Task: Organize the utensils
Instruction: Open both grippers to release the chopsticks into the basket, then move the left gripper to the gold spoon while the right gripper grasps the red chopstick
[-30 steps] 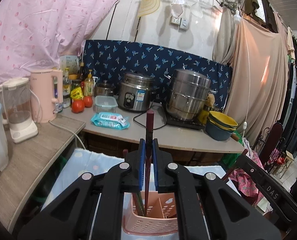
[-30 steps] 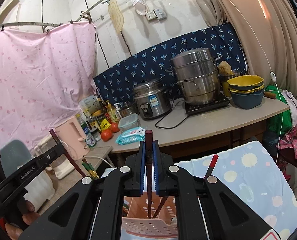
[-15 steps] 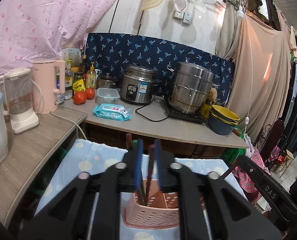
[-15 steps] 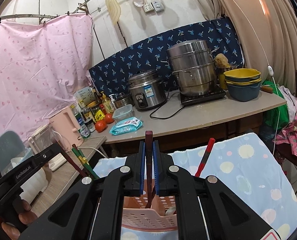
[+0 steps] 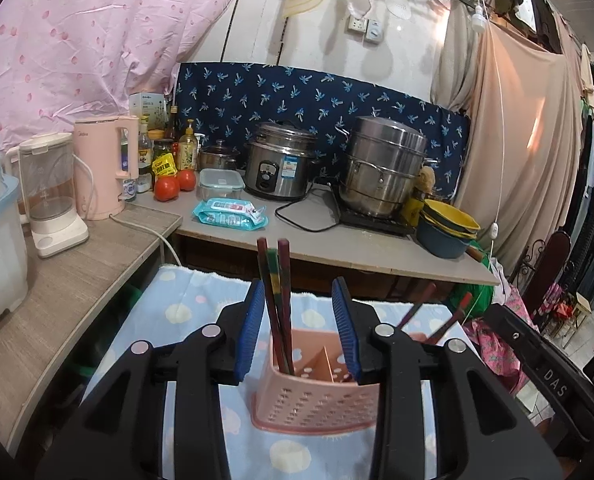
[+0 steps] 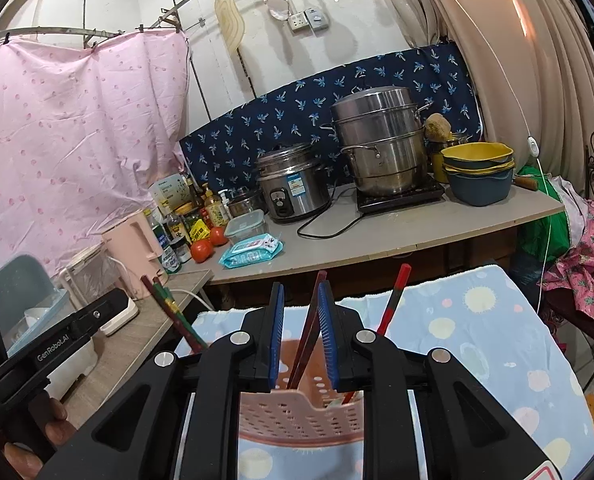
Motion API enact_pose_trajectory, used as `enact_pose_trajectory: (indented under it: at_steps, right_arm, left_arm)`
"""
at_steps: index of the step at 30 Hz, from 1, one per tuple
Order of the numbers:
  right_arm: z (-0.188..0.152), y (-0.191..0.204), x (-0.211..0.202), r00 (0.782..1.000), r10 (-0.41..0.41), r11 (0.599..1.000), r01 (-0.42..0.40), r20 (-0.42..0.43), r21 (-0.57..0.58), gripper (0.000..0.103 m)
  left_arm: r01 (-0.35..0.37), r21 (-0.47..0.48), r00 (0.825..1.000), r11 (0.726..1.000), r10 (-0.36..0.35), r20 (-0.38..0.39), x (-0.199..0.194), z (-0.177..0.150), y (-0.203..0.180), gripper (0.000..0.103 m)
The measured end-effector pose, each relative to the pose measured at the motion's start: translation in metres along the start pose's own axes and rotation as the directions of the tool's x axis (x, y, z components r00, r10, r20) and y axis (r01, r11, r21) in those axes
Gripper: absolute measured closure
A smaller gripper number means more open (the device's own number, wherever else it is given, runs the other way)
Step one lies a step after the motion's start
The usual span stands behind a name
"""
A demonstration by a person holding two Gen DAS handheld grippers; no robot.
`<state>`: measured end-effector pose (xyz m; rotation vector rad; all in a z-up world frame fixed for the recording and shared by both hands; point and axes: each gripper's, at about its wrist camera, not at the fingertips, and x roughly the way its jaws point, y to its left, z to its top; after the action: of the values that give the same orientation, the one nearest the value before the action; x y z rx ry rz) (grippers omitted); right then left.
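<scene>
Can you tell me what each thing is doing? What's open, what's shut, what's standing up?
left gripper: open, jaws just been opening, chopsticks loose between them
right gripper: open, jaws just been opening, a chopstick between them
chopsticks: standing tilted in the basket
pink basket: upright on the spotted cloth
rice cooker: lid shut
steamer pot: lid on
bowls: stacked

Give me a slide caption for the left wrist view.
Left hand-held gripper, jaws just opened, releases chopsticks standing in a pink utensil basket.
</scene>
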<state>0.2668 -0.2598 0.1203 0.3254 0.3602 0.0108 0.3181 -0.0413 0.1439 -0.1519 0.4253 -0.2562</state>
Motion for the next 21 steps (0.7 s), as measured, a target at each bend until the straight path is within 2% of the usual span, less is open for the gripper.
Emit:
enact_pose_trajectory:
  at_steps: [12,21]
  right_arm:
    - [-0.048,0.013,-0.035,0.997,0.017,0.999,-0.020,-0.077,-0.037,0.083]
    - [-0.093,0.025,-0.068,0.990,0.010,0.995,-0.023,-0.139,-0.095,0.083]
  left_arm:
    - [-0.012,0.004,0.998,1.000,0.012,-0.055,-0.031,-0.037,0.001,0.070]
    - [-0.038,0.001,0.988,0.999,0.038,-0.147,-0.050,-0.084,0.008,0.070]
